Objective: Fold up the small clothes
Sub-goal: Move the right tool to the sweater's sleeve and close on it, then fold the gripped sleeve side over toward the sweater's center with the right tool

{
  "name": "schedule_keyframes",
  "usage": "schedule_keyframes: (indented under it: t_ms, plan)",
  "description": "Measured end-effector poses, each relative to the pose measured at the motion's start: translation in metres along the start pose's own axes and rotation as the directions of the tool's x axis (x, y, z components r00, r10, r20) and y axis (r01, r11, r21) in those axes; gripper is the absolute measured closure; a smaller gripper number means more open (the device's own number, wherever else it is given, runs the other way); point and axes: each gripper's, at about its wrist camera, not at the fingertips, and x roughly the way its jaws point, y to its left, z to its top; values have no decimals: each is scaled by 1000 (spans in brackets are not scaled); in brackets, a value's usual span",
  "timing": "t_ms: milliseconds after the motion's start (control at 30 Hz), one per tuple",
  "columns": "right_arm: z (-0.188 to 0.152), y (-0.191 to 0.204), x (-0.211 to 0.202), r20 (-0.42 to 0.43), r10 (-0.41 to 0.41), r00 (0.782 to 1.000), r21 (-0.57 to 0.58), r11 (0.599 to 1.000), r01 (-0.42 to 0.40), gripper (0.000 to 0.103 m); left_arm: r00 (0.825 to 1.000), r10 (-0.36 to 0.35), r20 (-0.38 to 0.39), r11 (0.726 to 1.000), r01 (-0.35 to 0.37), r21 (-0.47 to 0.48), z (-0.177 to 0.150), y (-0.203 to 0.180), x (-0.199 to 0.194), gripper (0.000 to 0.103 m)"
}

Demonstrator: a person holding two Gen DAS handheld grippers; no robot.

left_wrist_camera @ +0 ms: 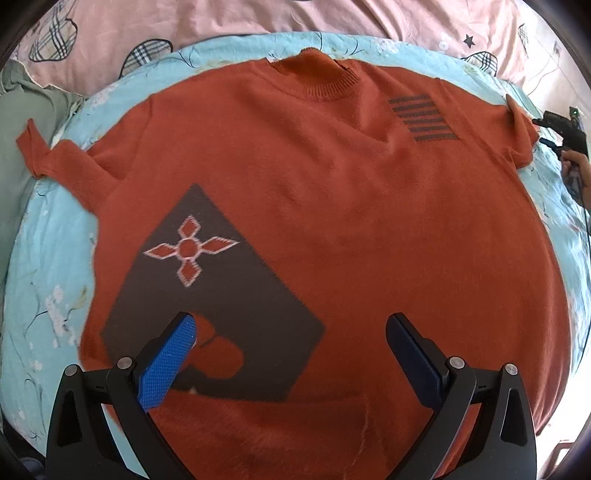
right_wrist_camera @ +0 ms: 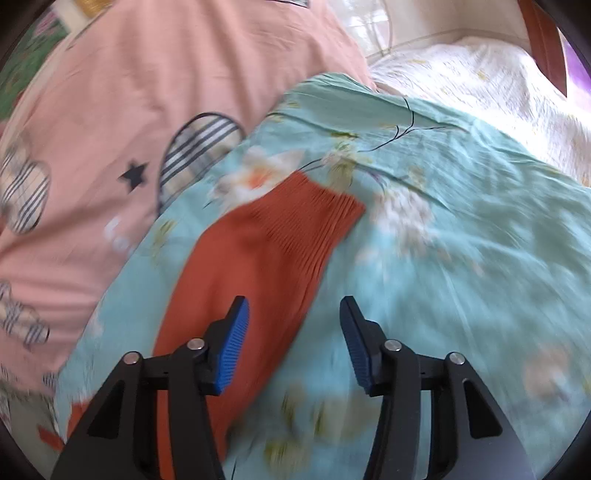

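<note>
An orange-red knit sweater (left_wrist_camera: 332,206) lies flat, front up, collar far from me, on a light blue floral sheet (left_wrist_camera: 48,258). It bears a dark diamond patch (left_wrist_camera: 221,295) and a striped chest mark (left_wrist_camera: 424,118). My left gripper (left_wrist_camera: 290,319) hovers open over the sweater's lower part with nothing between its blue pads. In the right wrist view the ribbed cuff of the sweater's sleeve (right_wrist_camera: 303,221) stretches away from me. My right gripper (right_wrist_camera: 293,301) stands open over that sleeve's edge and clamps nothing. The left wrist view shows the right gripper (left_wrist_camera: 539,130) beside that cuff, held by a hand (left_wrist_camera: 576,162).
A pink quilt (left_wrist_camera: 221,26) with plaid hearts lies behind the sheet. Green cloth (left_wrist_camera: 22,122) sits at the far left. White bedding (right_wrist_camera: 480,74) and a wooden board (right_wrist_camera: 543,40) are at the back right. The other sleeve (left_wrist_camera: 48,155) lies bunched at the left.
</note>
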Motion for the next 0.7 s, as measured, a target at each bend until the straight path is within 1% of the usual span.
schedule_keyframes:
  t_ms: [67, 133, 167, 200, 233, 300, 400, 433, 500, 533, 567, 633, 667, 700]
  plan:
    - [5, -2, 10, 8, 9, 1000, 9, 1000, -9, 53, 1000, -9, -10, 1000, 9, -5, 4, -3, 6, 0]
    - [11, -3, 17, 24, 7, 1000, 15, 1000, -8, 62, 1000, -14, -14, 1000, 14, 4, 8, -8, 11, 0]
    - [13, -3, 17, 23, 5, 1000, 16, 1000, -5, 82, 1000, -13, -10, 1000, 13, 10, 10, -10, 12, 0]
    - [15, -3, 16, 16, 21, 1000, 17, 1000, -21, 95, 1000, -12, -10, 1000, 12, 15, 11, -12, 14, 0]
    - [16, -1, 12, 18, 28, 999, 6, 1000, -29, 95, 1000, -16, -9, 1000, 16, 18, 12, -13, 15, 0]
    - [13, 14, -3, 34, 29, 999, -64, 998, -27, 95, 1000, -30, -4, 999, 30, 14, 13, -13, 15, 0]
    - [-3, 48, -27, 13, 86, 996, -157, 984, -83, 95, 999, -43, 5, 999, 43, 11, 13, -12, 14, 0]
    - [-13, 64, -36, -2, 115, 993, -192, 975, -114, 95, 999, -53, 6, 999, 53, 7, 14, -11, 14, 0]
    - [-34, 94, -51, -39, 171, 984, -241, 955, -175, 95, 996, -91, 13, 996, 92, -16, 15, -6, 12, 0]
    - [-45, 109, -58, -64, 206, 976, -261, 941, -216, 95, 994, -104, 19, 994, 104, -29, 16, -2, 10, 0]
    - [-63, 132, -67, -101, 255, 962, -286, 918, -273, 95, 993, -115, 27, 992, 116, -43, 17, 2, 7, 0]
    - [-88, 164, -76, -166, 310, 936, -305, 887, -348, 95, 990, -130, 48, 989, 133, -67, 18, 13, 2, 0]
    - [-104, 182, -77, -204, 336, 920, -309, 869, -386, 95, 990, -132, 59, 988, 136, -76, 19, 18, 0, 0]
    - [-122, 203, -77, -247, 363, 898, -310, 849, -428, 95, 989, -128, 68, 987, 133, -86, 20, 24, -1, 0]
